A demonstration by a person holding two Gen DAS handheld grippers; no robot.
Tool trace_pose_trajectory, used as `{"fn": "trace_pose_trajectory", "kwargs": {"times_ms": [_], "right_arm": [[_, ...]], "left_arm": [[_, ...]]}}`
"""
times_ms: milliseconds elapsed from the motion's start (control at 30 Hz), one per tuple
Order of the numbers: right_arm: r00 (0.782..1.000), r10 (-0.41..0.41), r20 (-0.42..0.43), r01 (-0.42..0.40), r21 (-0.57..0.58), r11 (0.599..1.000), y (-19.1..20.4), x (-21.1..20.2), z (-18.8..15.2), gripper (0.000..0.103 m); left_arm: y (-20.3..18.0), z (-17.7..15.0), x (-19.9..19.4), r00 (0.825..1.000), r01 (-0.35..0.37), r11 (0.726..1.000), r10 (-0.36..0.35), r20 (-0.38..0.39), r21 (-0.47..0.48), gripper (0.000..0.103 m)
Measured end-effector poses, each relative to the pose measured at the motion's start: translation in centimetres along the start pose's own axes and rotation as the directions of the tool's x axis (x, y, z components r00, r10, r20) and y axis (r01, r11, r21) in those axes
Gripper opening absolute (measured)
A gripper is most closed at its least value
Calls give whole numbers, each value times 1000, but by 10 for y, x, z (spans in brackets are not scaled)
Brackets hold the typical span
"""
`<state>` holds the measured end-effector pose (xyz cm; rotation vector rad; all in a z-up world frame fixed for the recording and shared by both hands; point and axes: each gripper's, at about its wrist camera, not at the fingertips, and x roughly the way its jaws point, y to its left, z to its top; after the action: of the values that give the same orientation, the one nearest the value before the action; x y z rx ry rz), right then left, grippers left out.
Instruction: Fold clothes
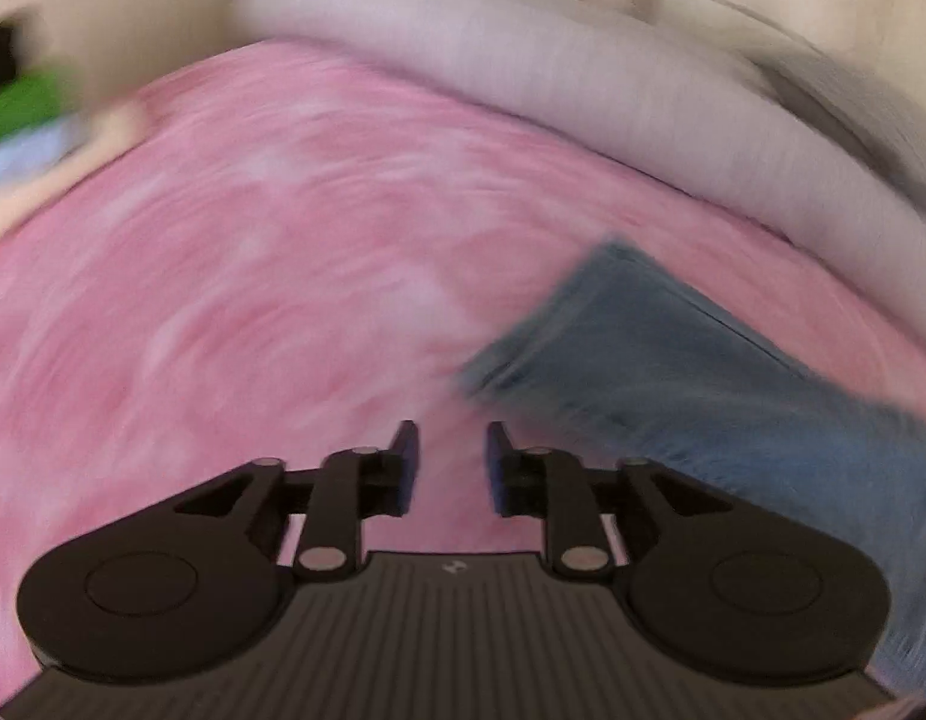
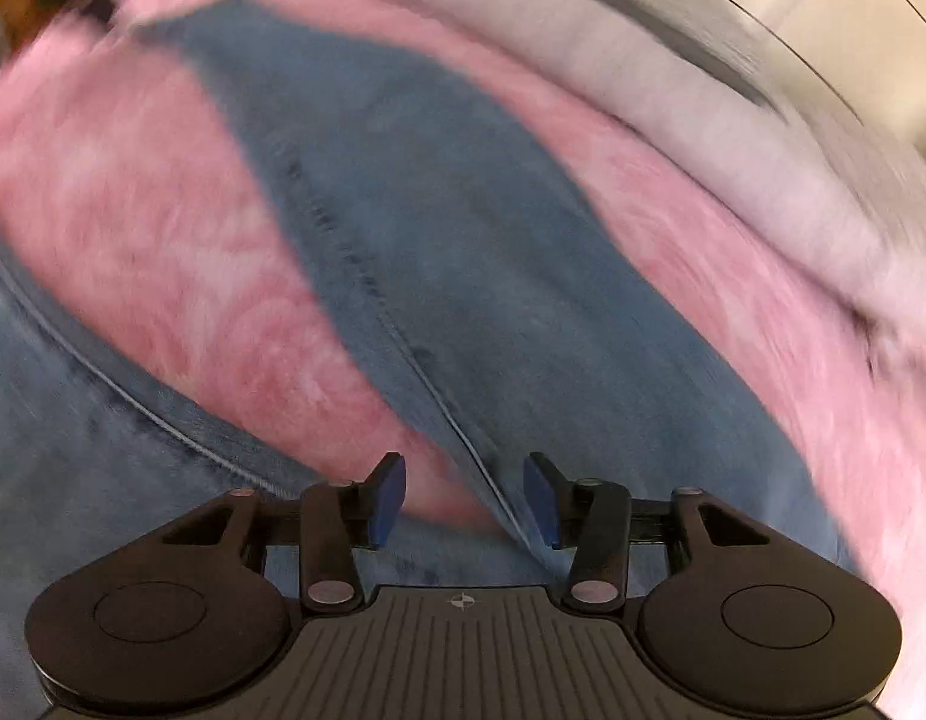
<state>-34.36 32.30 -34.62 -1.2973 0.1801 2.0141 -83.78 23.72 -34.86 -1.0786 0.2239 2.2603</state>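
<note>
A pink mottled blanket spreads below me. A pale grey cushion lies along its far edge. Something green blurs at the far left.

My work surface: bed under pink mottled blanket, both views blurred. Blue jeans lie flat on blanket; one leg runs toward far edge, seam down its length, second leg branches off at near left. In left view, only the leg's hem end shows, at right. Pale grey-white cover lies bunched along far edge of bed, touching blanket.
</note>
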Motion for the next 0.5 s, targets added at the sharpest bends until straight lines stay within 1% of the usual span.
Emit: {"fn": "trace_pose_trajectory", "kwargs": {"times_ms": [67,133,167,200,267,300,333,367,433,500], "right_arm": [[1000,-12,-25,15,129,992,-19,-18,-16,46],[998,-33,-54,47,264,963,-40,-38,-37,46],[997,-42,-69,63,334,940,-54,-48,-49,46],[996,-45,-80,74,408,910,-71,-54,-61,46],[994,-38,-98,85,529,844,-105,-66,-88,46],[994,-34,-103,89,583,807,-122,-71,-101,46],[995,-33,-93,84,622,779,-139,-76,-112,46],[996,-33,-82,79,659,748,-156,-81,-124,46],[998,-32,-59,65,726,684,-190,-91,-147,46],[1000,-18,-9,19,766,642,-224,-93,-163,46]], "left_arm": [[19,-11,-14,998,-64,992,62,-16,-109,24],[26,-23,-30,998,-40,983,32,-45,-182,24],[19,-30,-42,998,-5,984,-5,-57,-179,24],[6,-38,-54,997,27,988,-38,-68,-150,24],[-25,-55,-77,989,104,989,-114,-94,-107,24],[-44,-65,-89,979,155,983,-166,-116,-95,24],[-66,-75,-101,967,202,976,-212,-138,-83,24],[-87,-86,-112,953,248,966,-257,-160,-75,24],[-130,-108,-130,918,339,938,-347,-194,-75,24],[-173,-130,-145,878,410,908,-418,-233,-81,24]]}}
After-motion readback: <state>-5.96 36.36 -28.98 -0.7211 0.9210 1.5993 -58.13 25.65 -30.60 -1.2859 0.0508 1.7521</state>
